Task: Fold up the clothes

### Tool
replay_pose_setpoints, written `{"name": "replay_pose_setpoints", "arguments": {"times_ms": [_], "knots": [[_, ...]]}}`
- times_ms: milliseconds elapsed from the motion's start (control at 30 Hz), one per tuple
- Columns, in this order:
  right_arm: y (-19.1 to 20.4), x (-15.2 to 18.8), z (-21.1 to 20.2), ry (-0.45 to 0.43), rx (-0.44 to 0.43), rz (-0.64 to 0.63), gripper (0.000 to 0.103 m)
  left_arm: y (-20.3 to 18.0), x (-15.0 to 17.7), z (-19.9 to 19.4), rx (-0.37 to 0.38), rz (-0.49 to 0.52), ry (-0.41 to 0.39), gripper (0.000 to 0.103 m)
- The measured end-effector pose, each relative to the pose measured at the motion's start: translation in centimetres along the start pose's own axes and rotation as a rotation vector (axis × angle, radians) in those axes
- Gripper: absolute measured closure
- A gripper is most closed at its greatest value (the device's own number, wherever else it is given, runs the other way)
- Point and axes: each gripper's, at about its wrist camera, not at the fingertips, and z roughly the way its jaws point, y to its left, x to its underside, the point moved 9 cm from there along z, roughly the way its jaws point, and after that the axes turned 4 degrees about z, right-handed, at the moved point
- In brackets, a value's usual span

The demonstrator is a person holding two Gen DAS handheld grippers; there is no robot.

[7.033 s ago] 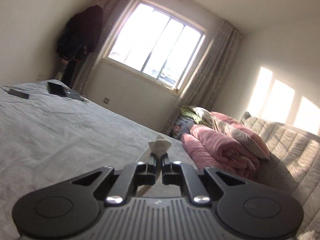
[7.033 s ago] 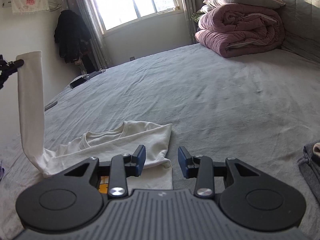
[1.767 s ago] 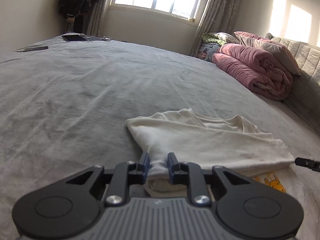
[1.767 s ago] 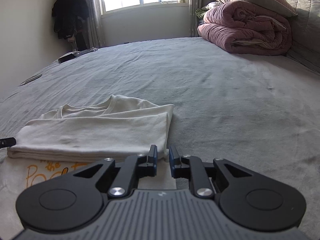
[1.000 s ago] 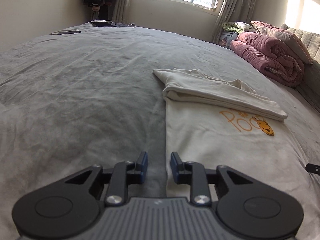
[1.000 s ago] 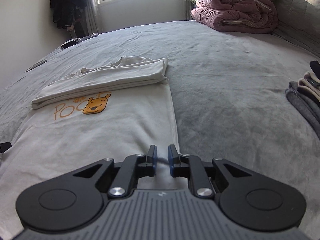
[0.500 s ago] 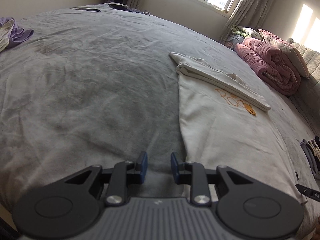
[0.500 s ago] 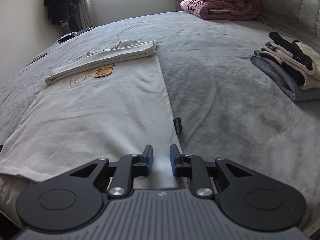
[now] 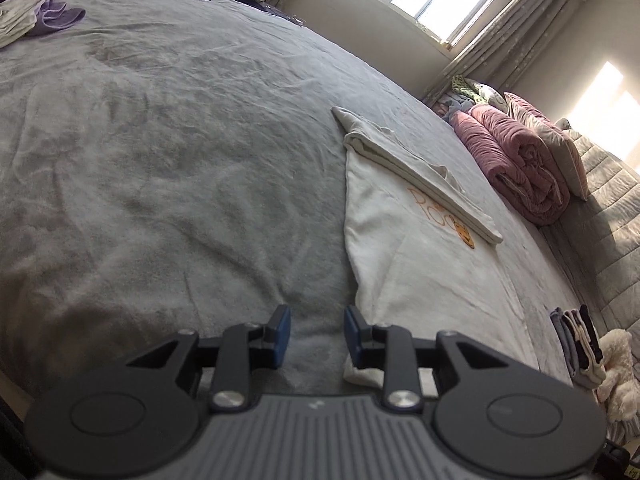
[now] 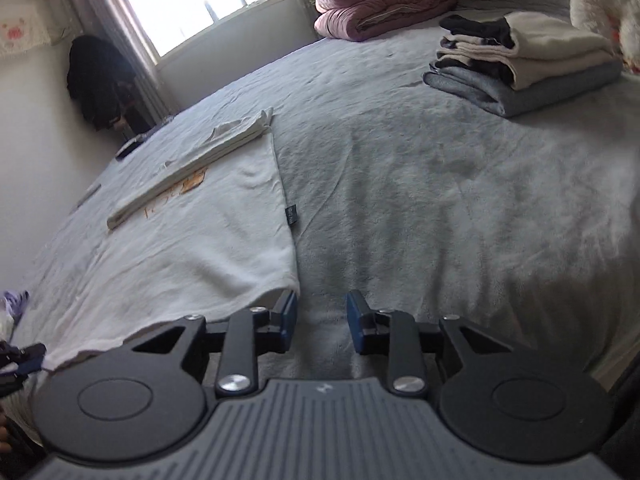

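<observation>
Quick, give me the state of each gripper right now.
Left gripper: open, jaws just widened, nothing between them; the white shirt hem lies beside its right finger.
Right gripper: open, jaws just widened, empty, at the shirt's hem corner.

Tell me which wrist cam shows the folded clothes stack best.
Right wrist: the folded clothes stack sits large and unblocked at upper right on the grey bed, layers distinguishable. Left wrist catches it only small and edge-on near the right rim, beside a white plush toy.

Grey bed (image 9: 168, 152) — sunlit window (image 10: 200, 0).
</observation>
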Motion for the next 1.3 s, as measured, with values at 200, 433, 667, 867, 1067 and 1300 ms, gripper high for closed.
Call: {"name": "replay_pose_setpoints", "arguments": {"times_ms": [200, 433, 667, 867, 1067, 1300], "knots": [[0.2, -0.4, 0.1, -0.008, -0.041, 0.060, 0.064, -1.2, 0.2, 0.7, 0.102, -0.028, 0.001, 0.063], [0.2, -0.7, 0.4, -0.002, -0.068, 0.143, 0.062, -1.0, 0.9, 1.1, 0.166, -0.104, 0.030, 0.063], [0.5, -0.6, 0.9, -0.001, -0.098, 0.173, 0.062, -2.2, 1.4, 1.7, 0.134, 0.011, 0.037, 0.061], [1.0, -0.7, 1.4, -0.009, -0.089, 0.155, 0.063, -3.1, 1.5, 2.3, 0.109, 0.101, 0.030, 0.055], [1.1, -0.6, 1.6, -0.005, -0.096, 0.171, 0.090, -3.7, 2.1, 2.6, 0.205, 0.070, 0.102, 0.093], [1.4, -1.7, 0.2, -0.076, -0.130, 0.185, 0.094, -4.0, 1.0, 1.4, 0.210, 0.056, 0.077, 0.094]]}}
